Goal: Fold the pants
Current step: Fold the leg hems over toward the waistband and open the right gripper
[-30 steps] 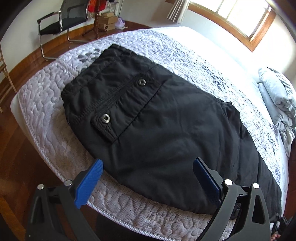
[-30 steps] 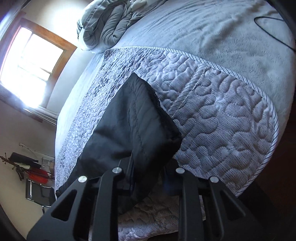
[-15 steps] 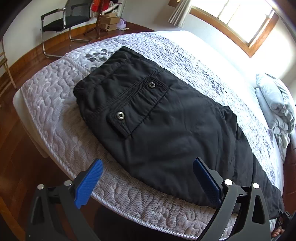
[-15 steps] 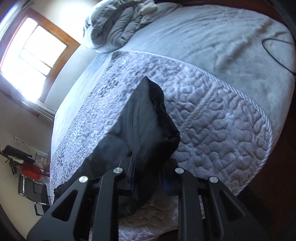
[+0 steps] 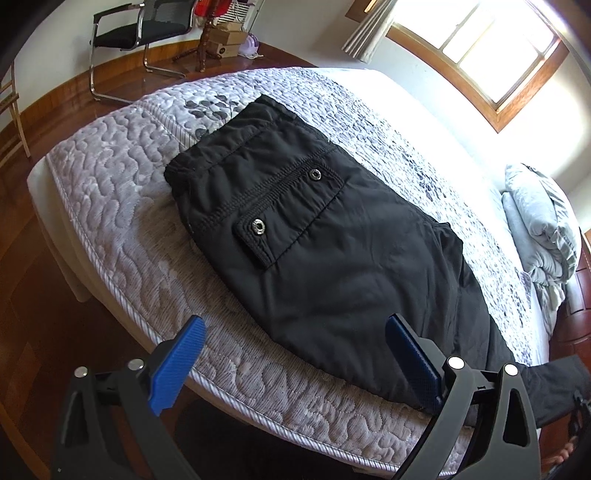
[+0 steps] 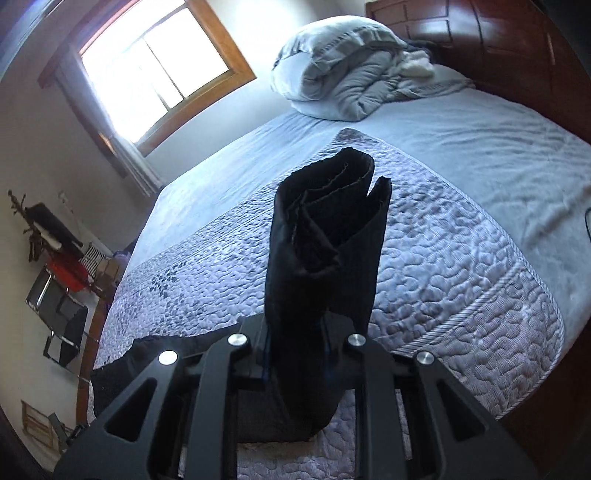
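Black pants point(image 5: 325, 251) lie flat on the quilted bed, waistband toward the far left corner, a flap pocket with two metal snaps facing up. My left gripper point(image 5: 295, 362) is open above the bed's near edge, its blue pads apart, the right pad point(image 5: 413, 365) over the pants' near hem, nothing between them. In the right wrist view my right gripper point(image 6: 295, 350) is shut on the pant legs' cuff end point(image 6: 325, 236), which stands up out of the jaws above the quilt. The rest of the legs trails off to the lower left.
The grey quilt point(image 5: 122, 206) covers the bed's foot, with a pale blue sheet point(image 6: 480, 147) beyond. A bundled duvet point(image 6: 347, 81) lies by the dark wooden headboard point(image 6: 517, 48). A chair point(image 5: 136, 33) and a coat stand are on the wooden floor. Window behind.
My right gripper has risen and rolled upright, lifting the cuff end off the quilt so it now stands above the bed. The left gripper has drawn back slightly from the pants, still open.
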